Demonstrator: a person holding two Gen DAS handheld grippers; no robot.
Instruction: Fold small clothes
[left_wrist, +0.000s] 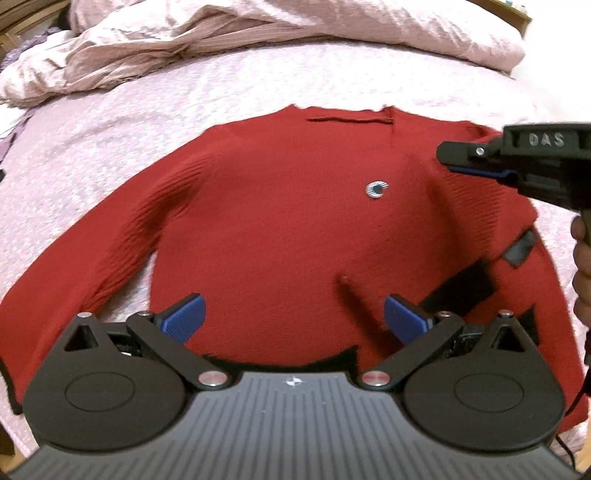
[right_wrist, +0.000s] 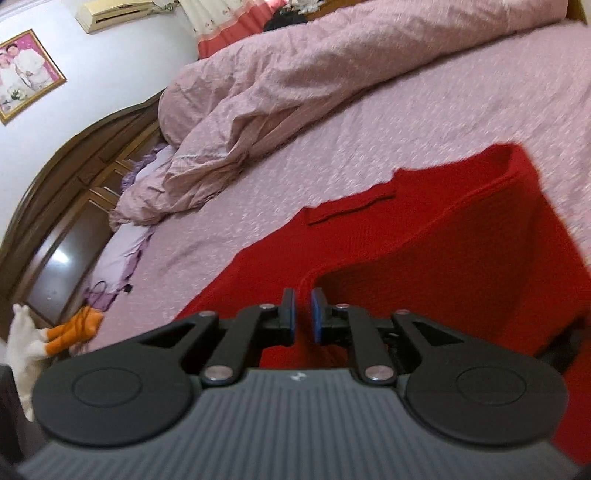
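A red knit sweater (left_wrist: 280, 221) lies flat on the pink bedspread (left_wrist: 110, 140), front up, with a small silver logo (left_wrist: 377, 189) on the chest and its sleeves spread. My left gripper (left_wrist: 293, 319) is open and empty, hovering over the hem. My right gripper (right_wrist: 303, 314) is shut on a fold of the sweater (right_wrist: 424, 258) by its right shoulder and lifts that side off the bed. The right gripper also shows in the left wrist view (left_wrist: 465, 162), at the sweater's right shoulder.
A crumpled pink duvet (left_wrist: 221, 40) is heaped along the far side of the bed. A wooden headboard (right_wrist: 74, 177), a lilac pillow (right_wrist: 129, 243) and a plush toy (right_wrist: 55, 332) sit to the left in the right wrist view.
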